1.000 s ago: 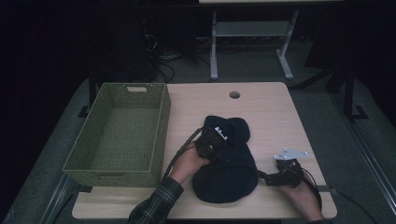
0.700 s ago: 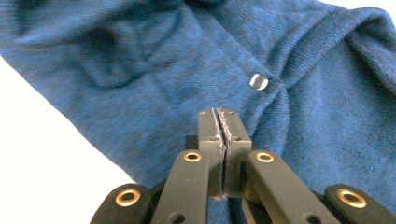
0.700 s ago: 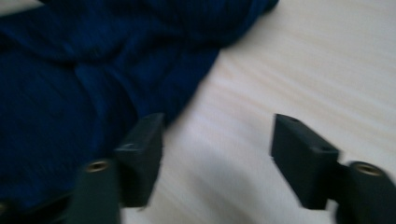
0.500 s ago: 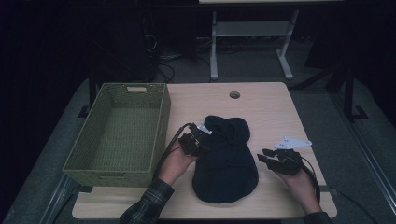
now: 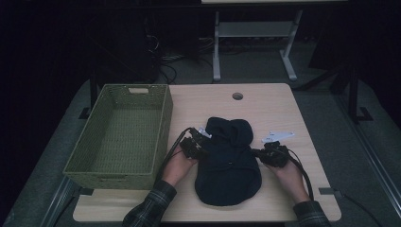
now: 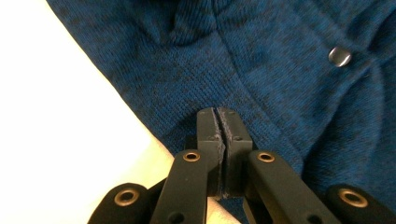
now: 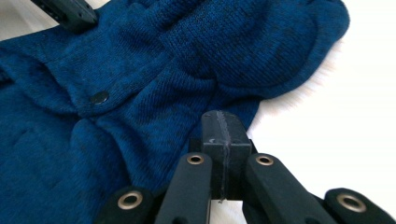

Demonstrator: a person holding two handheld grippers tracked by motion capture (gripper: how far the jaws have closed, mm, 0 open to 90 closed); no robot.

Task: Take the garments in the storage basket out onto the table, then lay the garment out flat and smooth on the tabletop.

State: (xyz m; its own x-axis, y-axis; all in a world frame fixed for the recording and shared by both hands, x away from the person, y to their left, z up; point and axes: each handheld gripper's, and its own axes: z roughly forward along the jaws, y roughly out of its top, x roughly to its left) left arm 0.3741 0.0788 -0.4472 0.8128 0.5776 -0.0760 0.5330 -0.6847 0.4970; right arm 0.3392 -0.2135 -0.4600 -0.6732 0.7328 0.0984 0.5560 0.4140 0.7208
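Two handheld grippers pinch opposite edges of a dark blue knitted garment on a pale wooden table.

An empty green woven basket (image 5: pixel 120 135) sits far left. The left gripper (image 5: pixel 201 144) is clamped on the garment's (image 5: pixel 229 161) left edge; the right gripper (image 5: pixel 265 153) has just closed on its right edge. Lifting evenly, hands level, should keep the fabric from slipping.

One dark blue knitted garment (image 5: pixel 228 163) on one light wooden table (image 5: pixel 265 101), with one snap button (image 6: pixel 339 56) showing on its front. One green woven basket (image 5: pixel 120 135) at the table's left. Two hand-held grippers, the left gripper (image 5: pixel 201 140) and the right gripper (image 5: pixel 259 152). Two hands, two plaid sleeves.
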